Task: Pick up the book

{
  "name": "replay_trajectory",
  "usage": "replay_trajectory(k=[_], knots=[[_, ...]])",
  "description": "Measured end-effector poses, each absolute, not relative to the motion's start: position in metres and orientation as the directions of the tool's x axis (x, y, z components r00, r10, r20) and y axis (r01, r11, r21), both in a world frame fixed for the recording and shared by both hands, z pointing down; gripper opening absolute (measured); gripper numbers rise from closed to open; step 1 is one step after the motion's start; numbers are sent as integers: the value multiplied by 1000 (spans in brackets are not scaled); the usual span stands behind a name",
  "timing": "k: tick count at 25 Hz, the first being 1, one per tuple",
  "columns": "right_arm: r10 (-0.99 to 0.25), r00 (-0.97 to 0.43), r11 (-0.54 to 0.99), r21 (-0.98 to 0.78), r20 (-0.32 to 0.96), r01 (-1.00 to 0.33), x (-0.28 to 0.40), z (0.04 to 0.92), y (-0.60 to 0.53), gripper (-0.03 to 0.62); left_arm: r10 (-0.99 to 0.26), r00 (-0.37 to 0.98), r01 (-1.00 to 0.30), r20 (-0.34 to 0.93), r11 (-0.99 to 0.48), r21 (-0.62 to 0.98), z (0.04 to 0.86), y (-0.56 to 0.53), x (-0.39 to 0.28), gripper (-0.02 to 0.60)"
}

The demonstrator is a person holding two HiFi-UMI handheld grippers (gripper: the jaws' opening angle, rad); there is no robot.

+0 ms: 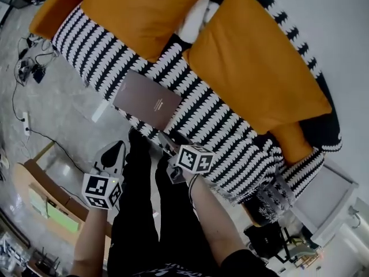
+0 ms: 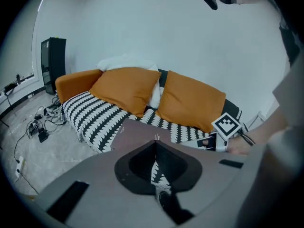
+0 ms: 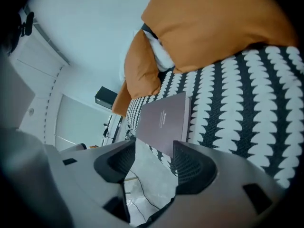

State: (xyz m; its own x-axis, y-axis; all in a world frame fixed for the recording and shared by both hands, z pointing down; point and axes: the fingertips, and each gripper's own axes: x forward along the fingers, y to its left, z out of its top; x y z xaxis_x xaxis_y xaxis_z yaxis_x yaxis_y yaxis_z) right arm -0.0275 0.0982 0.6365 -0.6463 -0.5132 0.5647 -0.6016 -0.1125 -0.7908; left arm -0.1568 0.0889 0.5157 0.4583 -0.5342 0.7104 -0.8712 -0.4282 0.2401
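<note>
**Head view.** Book (image 1: pixel 147 98) lies flat at the front edge of the striped sofa (image 1: pixel 230 126). The right gripper (image 1: pixel 166 139) is just beside the book's near corner; the left gripper (image 1: pixel 117 149) is farther off, over the floor (image 1: pixel 63 120).

**Left gripper view.** The left gripper's (image 2: pixel 155 144) jaws are together, with the book (image 2: pixel 140 132) beyond the tips and cushions (image 2: pixel 126 89) behind it.

**Right gripper view.** The right gripper's (image 3: pixel 154 148) jaws are wide apart. The book's (image 3: pixel 164 122) corner shows in the gap, with a cable (image 3: pixel 142 194) below.

A sofa (image 1: pixel 230 131) in a black-and-white patterned cover, with orange cushions (image 1: pixel 259 68), stands against a white wall (image 2: pixel 156 27); cables (image 1: pixel 26 68) lie on the grey floor (image 1: pixel 52 103).
</note>
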Motion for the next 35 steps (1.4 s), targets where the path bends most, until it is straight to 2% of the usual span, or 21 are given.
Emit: replay_trajectory(k=[5,10,14,19,24,26,32,34,35], knots=[[-522,-612,-243,-791,595,-561,-47,683,103,235,-478,483,-852,734,-449,268,536,90,-166,6],[-509,-589,-286,-769,627,-571,-41,698,78,235,-448,506,-830,737,-484,276,533,75,-158,6],[-526,-592,-345,-790,610,-507,-38,707,73,233,-432,503,-831,748,-479,282,532,68,-156,6],[-561,-625,-288,-835,544,-468,-41,716,76,233,-419,508,-824,753,-492,283,545,65,-149,6],[-533,-786,-197,-950,312,-244,-55,692,60,232,-401,514,-815,759,-504,286,549,59,-138,6],[-501,-825,-152,-965,262,-214,-64,680,45,219,-396,519,-810,757,-511,288,544,53,-133,6],[-505,-797,-203,-943,332,-264,-80,691,23,217,-387,519,-811,762,-505,296,541,46,-141,6],[-495,-801,-209,-941,336,-266,-84,693,24,164,-388,521,-810,760,-504,298,541,45,-145,6],[-495,-803,-208,-942,333,-262,-86,691,25,161,-388,521,-811,760,-503,299,541,44,-147,6]])
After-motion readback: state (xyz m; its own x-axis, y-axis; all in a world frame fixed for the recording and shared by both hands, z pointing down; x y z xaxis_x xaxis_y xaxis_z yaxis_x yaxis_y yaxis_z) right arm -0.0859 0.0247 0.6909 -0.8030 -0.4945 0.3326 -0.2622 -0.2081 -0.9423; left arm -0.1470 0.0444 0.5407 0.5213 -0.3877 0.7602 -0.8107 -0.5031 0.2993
